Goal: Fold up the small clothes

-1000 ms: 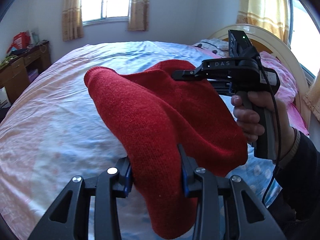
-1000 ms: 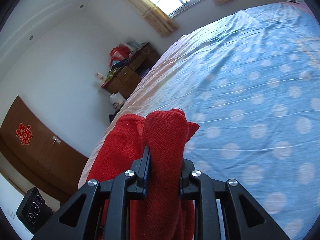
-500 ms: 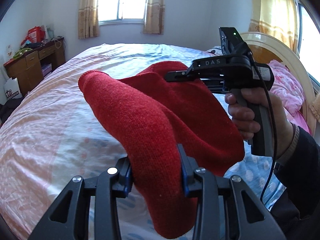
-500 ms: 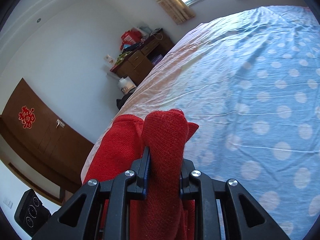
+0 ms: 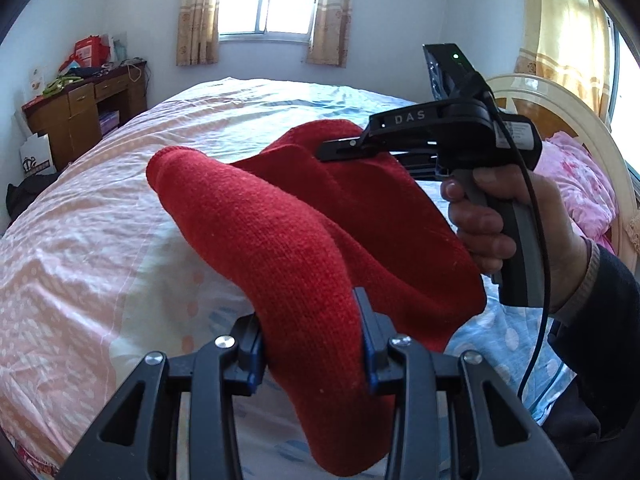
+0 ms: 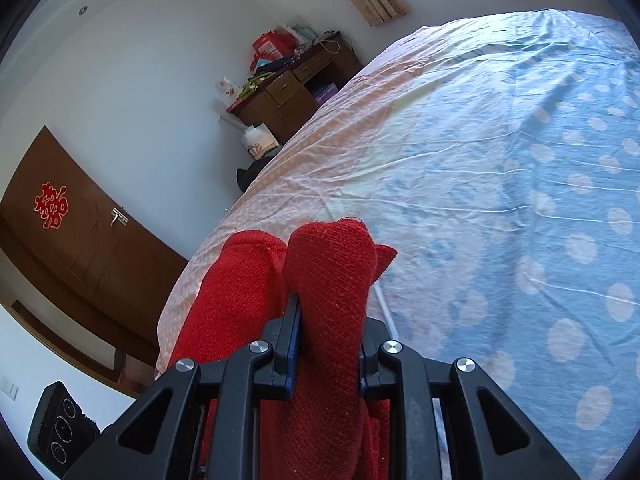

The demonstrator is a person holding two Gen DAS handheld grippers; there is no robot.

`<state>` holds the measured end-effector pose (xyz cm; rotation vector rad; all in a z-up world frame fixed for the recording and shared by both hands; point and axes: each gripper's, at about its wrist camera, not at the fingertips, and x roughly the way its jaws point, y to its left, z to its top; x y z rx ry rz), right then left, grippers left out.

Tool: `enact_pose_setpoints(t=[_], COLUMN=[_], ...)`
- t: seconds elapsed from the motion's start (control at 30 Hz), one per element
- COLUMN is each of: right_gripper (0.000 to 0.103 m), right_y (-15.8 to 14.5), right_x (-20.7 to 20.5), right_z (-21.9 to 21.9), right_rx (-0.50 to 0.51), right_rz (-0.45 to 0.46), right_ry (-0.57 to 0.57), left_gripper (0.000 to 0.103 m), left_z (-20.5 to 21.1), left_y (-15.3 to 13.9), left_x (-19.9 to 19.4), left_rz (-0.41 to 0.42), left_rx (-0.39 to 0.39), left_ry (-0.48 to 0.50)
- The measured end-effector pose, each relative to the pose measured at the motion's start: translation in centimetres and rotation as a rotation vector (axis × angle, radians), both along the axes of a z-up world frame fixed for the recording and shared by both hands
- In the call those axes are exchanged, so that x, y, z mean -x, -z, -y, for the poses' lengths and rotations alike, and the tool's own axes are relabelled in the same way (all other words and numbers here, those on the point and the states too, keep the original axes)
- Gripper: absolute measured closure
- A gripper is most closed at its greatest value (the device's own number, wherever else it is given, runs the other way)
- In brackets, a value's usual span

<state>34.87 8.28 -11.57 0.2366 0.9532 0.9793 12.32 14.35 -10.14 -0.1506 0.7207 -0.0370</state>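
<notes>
Garment: a red knitted piece (image 5: 304, 240) is hanging in the air above the bed (image 5: 100, 216), stretched between the two grippers and sagging between them.
Left gripper (image 5: 312, 344): its jaws are pinching a thick bunched fold of the red knit at 6 o'clock in the left wrist view, with the cloth drooping below them.
Right gripper (image 6: 326, 344): its jaws are clamping another bunch of the same knit; in the left wrist view it is sitting at 2 o'clock, gripped by the person's hand (image 5: 504, 216).
Surroundings: a wooden desk (image 5: 84, 108) is standing at 10 o'clock beside the bed, under a curtained window (image 5: 266, 0).
</notes>
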Motion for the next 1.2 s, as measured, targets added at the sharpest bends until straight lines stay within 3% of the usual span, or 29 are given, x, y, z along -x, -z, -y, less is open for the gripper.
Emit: enact_pose_setpoints(t=[0.33, 0.6, 1.2], right_gripper=[0.082, 0.082, 0.082], right_y=[0.8, 2.2, 4.4], right_x=[0.3, 0.3, -0.1], right_z=[-2.8, -4.5, -5.2], right_rx=[0.051, 0.085, 0.143], right_rz=[-0.005, -0.011, -0.020], right_ry=[-0.050, -0.062, -0.039], left_gripper=[0.064, 0.064, 0.063], left_z=[0.3, -0.7, -0.6], left_y=[0.7, 2.4, 3.6], left_x=[0.9, 1.3, 2.4], left_rz=[-0.008, -0.052, -0.045], left_rx=[-0.044, -0.019, -0.009], left_ry=[-0.014, -0.041, -0.045])
